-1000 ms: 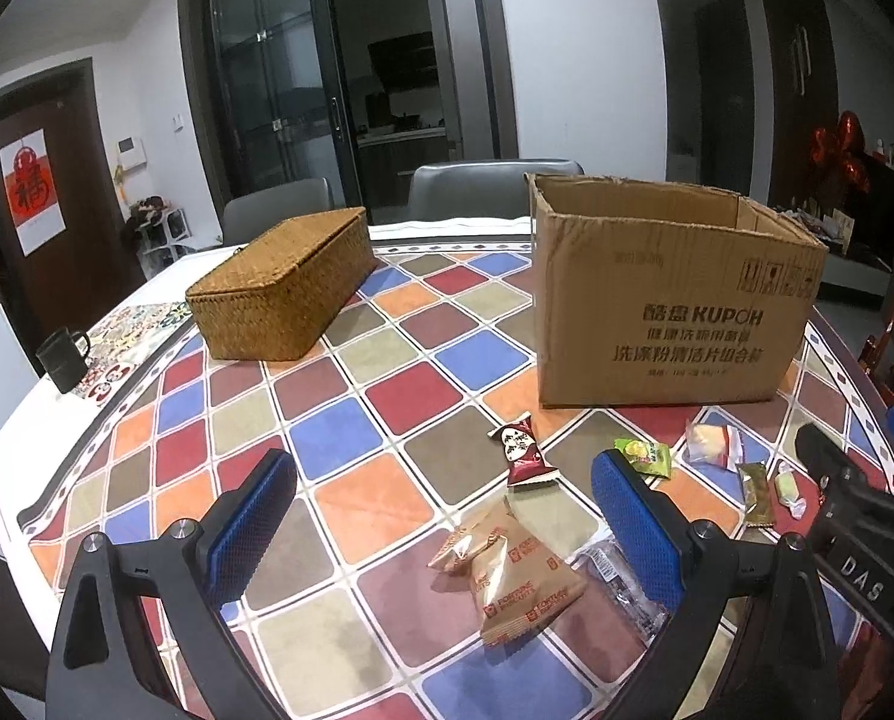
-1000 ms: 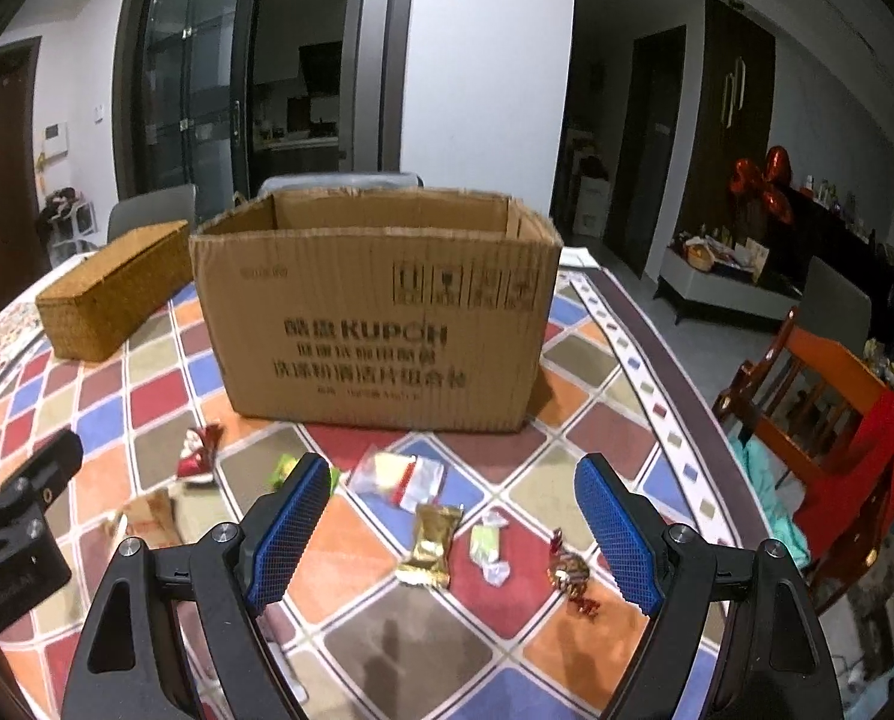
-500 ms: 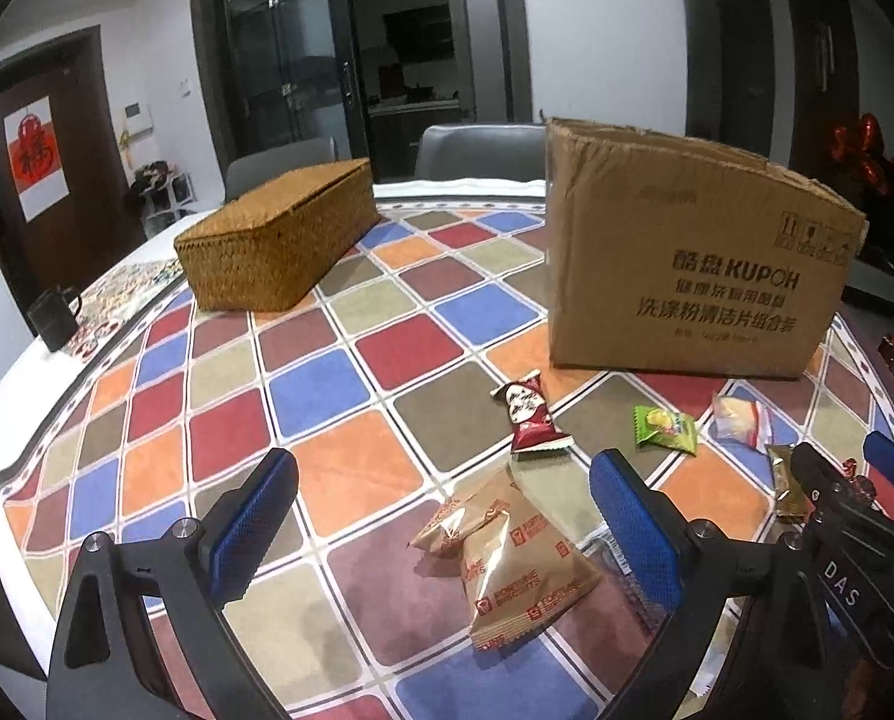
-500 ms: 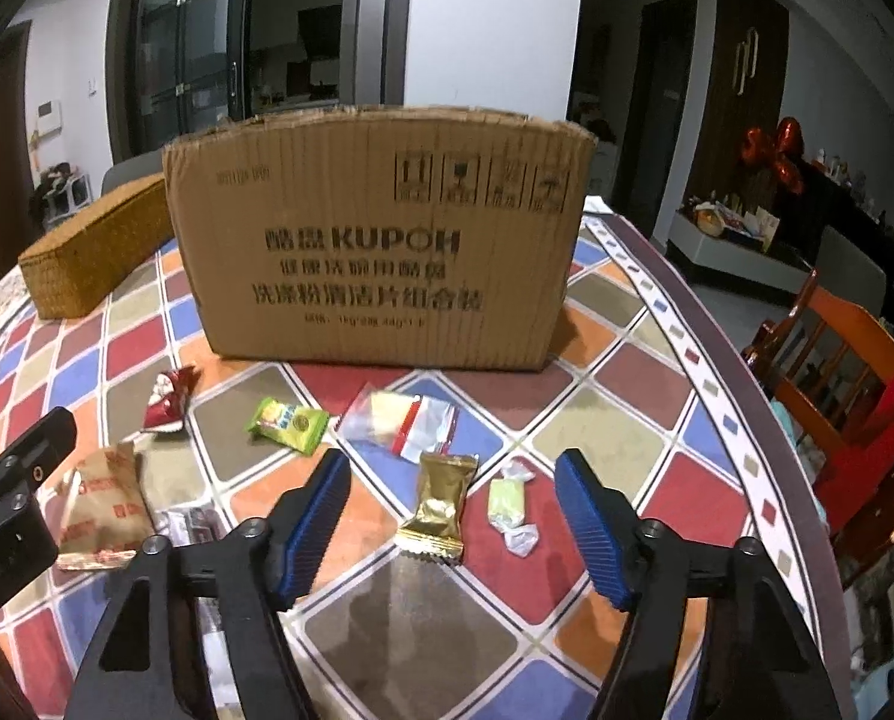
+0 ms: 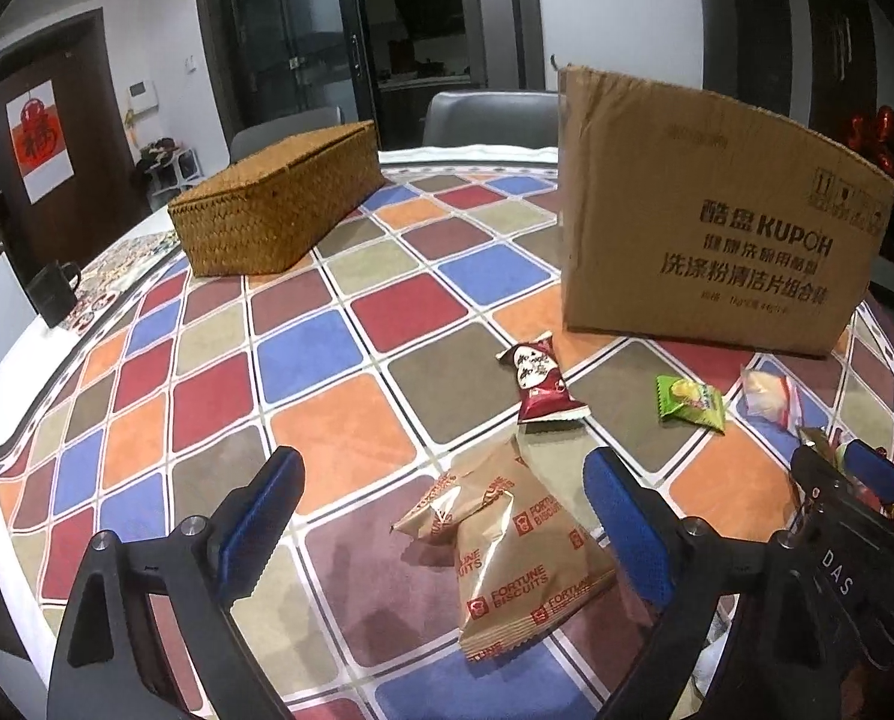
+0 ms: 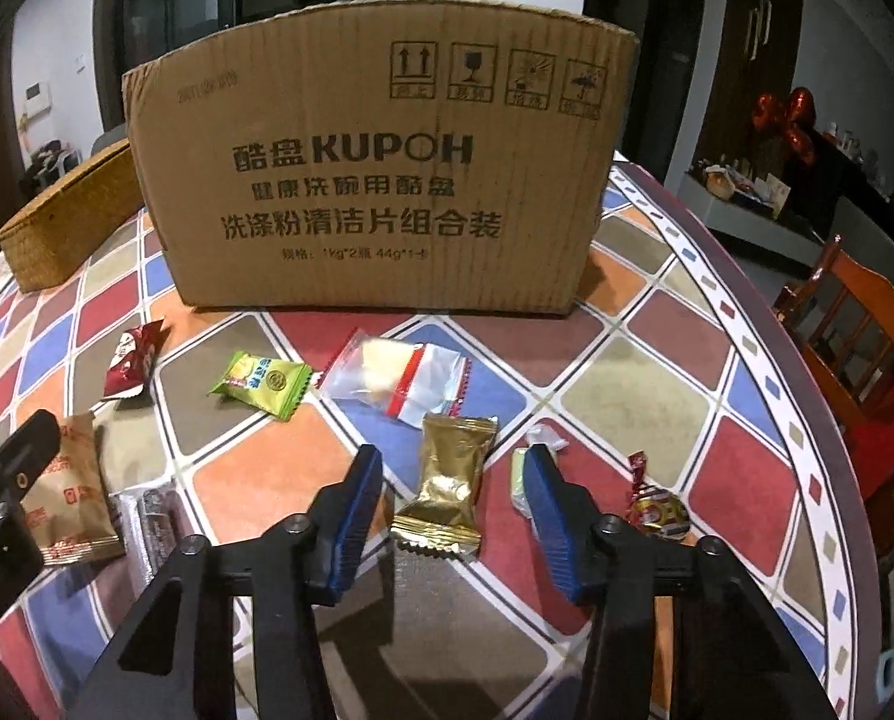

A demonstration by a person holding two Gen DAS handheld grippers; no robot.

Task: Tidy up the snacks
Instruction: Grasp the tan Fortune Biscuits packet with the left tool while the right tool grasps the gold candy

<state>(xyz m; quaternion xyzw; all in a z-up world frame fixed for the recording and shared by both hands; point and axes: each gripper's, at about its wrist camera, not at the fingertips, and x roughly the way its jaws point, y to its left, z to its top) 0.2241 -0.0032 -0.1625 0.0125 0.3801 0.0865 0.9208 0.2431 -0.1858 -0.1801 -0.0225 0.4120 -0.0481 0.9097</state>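
"KUPOH" on cardboard box (image 6: pixel 381 180), "FORTUNE BISCUITS" on tan packets (image 5: pixel 507 546), "DAS" on right claw (image 5: pixel 849 570)

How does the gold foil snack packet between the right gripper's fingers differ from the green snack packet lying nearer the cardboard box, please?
The gold foil snack packet is plain and shiny; the green snack packet is printed with a picture and text. The gold one lies lengthwise between the open fingers of the right gripper; the green one lies crosswise, outside them and closer to the cardboard box. Both are sealed pillow packs with crimped ends, flat on the checked tablecloth.
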